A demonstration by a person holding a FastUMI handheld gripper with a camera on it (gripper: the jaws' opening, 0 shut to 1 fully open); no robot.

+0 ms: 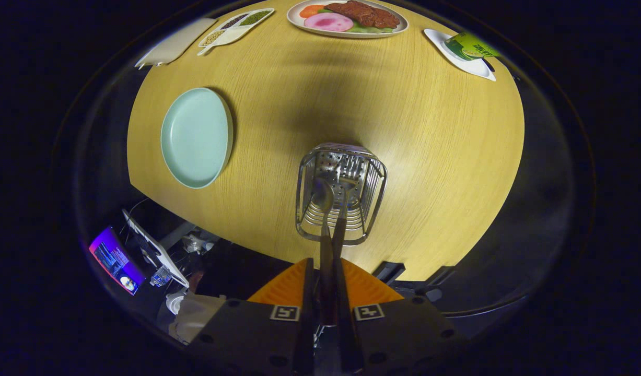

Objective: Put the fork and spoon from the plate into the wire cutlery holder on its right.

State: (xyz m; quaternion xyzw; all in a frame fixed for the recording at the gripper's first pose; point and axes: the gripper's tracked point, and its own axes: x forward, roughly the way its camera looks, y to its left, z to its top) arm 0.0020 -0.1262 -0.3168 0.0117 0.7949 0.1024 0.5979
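Note:
The wire cutlery holder (341, 194) stands on the wooden table just ahead of my fingers. Inside it the fork (351, 171) stands head down, its tines near the perforated base. The spoon (323, 197) hangs beside it with its bowl inside the holder. The spoon's handle runs straight back between my fingers. My gripper (328, 282) is shut on that handle, directly above the holder's near rim. The fork's handle rises close alongside, and whether it is pinched too is unclear. The pale green plate (196, 137) lies bare to the holder's left.
Beyond the holder are a plate of food (346, 18), a divided dish of beans (236, 26), a white board (174, 44) and a white dish with a green packet (466, 49). The table's rounded near edge (257, 250) runs just under the holder, with a lit screen (114, 261) below it.

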